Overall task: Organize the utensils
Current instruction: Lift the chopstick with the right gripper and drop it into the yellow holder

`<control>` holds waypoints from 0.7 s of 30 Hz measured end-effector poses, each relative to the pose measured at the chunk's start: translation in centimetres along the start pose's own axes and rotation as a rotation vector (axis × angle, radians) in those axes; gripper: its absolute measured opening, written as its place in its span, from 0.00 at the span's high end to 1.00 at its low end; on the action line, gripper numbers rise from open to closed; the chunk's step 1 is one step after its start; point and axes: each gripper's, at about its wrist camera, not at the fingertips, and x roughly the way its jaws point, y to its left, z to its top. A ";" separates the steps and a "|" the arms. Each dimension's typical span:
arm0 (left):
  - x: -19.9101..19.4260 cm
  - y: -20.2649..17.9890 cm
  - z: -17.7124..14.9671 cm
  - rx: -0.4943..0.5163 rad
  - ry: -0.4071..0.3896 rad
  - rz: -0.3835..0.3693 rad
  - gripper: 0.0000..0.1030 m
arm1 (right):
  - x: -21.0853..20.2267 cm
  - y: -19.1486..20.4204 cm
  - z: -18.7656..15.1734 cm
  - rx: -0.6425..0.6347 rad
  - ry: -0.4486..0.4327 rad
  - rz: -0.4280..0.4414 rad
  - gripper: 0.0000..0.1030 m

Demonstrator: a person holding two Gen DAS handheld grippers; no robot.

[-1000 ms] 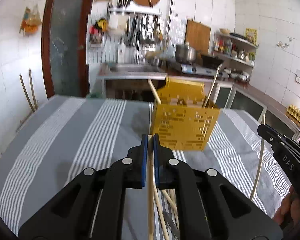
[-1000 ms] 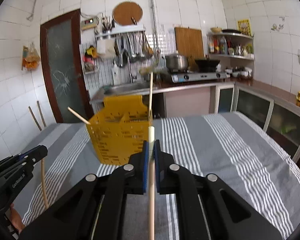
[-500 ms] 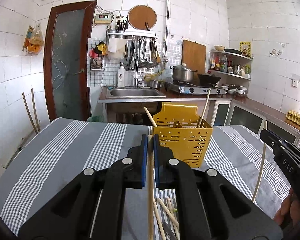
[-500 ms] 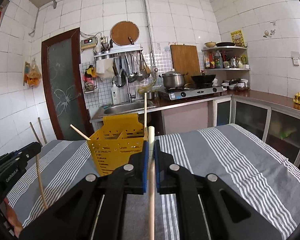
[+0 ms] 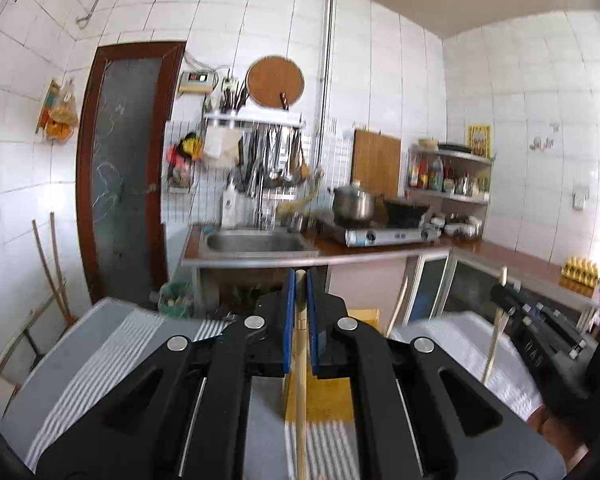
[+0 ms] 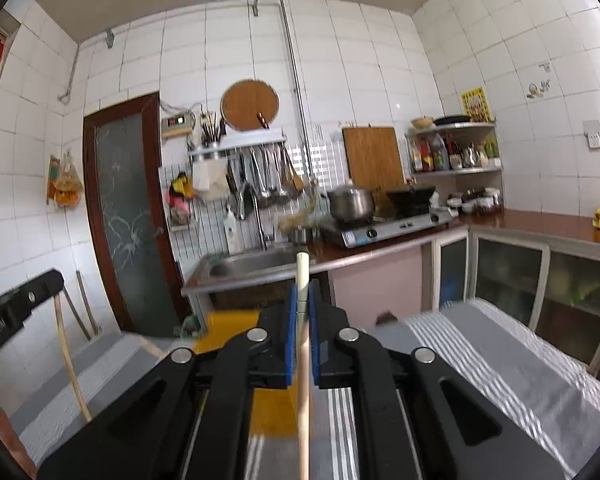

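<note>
My left gripper [image 5: 299, 292] is shut on a wooden chopstick [image 5: 300, 400] that runs down between its blue pads. My right gripper [image 6: 302, 304] is shut on a pale chopstick [image 6: 303, 392] that sticks up past its tips. The yellow perforated utensil basket [image 5: 324, 398] stands on the striped table, mostly hidden behind each gripper; in the right wrist view it shows as yellow patches [image 6: 230, 320]. The right gripper [image 5: 540, 320] with its chopstick appears at the right of the left wrist view, and the left gripper [image 6: 16, 308] at the left of the right wrist view.
The table has a grey cloth with white stripes [image 6: 500, 352]. Behind it is a kitchen counter with a steel sink [image 5: 260, 242], a gas stove with a pot [image 5: 354, 204], a rack of hanging utensils and a brown door [image 5: 124, 168].
Both grippers have tilted and risen, so the views now look higher at the kitchen wall. The basket has dropped low in both views and is largely hidden. Both still hold their chopsticks.
</note>
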 end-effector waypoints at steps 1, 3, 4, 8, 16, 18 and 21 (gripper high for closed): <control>0.5 0.0 1.0 -0.005 -0.017 0.000 0.96 | 0.5 0.2 0.7 0.005 -0.011 0.004 0.94; 1.7 -0.1 3.1 -0.004 -0.055 0.001 0.96 | 2.0 0.6 2.5 0.012 -0.048 0.010 0.94; 2.4 -0.2 3.9 -0.003 -0.073 -0.001 0.96 | 2.5 0.9 3.0 0.010 -0.062 0.008 0.94; 6.1 -0.3 5.8 -0.013 -0.119 -0.003 0.96 | 5.6 1.8 5.2 0.012 -0.116 0.015 0.94; 12.2 -1.9 4.5 0.029 -0.172 0.028 0.96 | 11.2 2.1 4.8 0.053 -0.180 0.026 0.94; 13.8 -2.0 3.2 0.025 -0.151 0.032 0.96 | 12.5 2.3 3.5 0.030 -0.172 0.031 0.94; 15.9 -1.8 0.8 0.021 -0.097 0.039 0.96 | 13.8 2.2 0.9 0.009 -0.127 0.037 0.94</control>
